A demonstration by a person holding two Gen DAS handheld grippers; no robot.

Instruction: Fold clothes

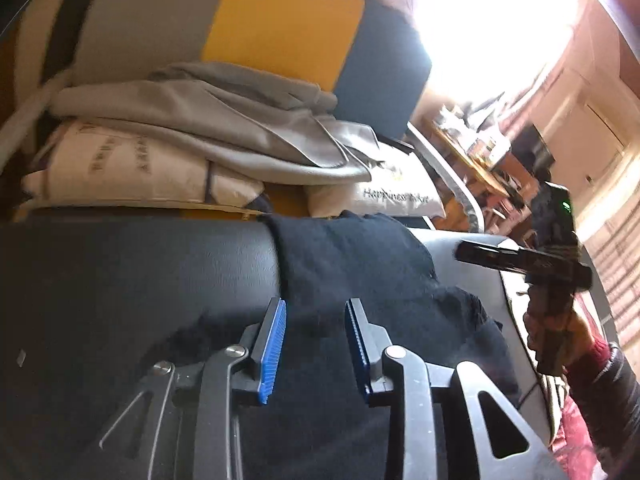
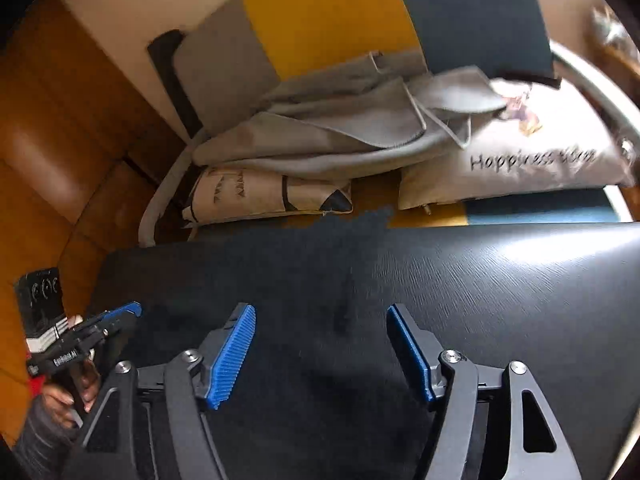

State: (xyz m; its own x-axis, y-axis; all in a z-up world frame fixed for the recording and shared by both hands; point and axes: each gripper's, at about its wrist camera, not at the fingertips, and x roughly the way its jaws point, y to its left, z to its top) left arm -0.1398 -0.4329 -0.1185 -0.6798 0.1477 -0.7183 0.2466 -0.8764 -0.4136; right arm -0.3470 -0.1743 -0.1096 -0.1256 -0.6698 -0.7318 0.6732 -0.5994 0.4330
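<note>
Lying flat on the black bench [image 2: 520, 280], one dark garment [image 1: 352, 264] is seen directly ahead of and beneath both tools, its far edge hanging just over the bench's back edge. Its long axis appears to run from the near side to the far edge, though the near end is hidden by the tools. The left hand-held gripper [image 1: 316, 344] is spread apart over the cloth with nothing between its pads. The right hand-held gripper [image 2: 320, 352] is also spread wide and empty, over the garment's right part. In the left view the right tool looks raised off to the side, so the left is judged nearer the cloth. Whether the garment is already folded cannot be told.

Counted: one dark garment, one grey garment [image 2: 340, 128] on two printed cushions [image 2: 520, 160] behind the bench, two tools.
</note>
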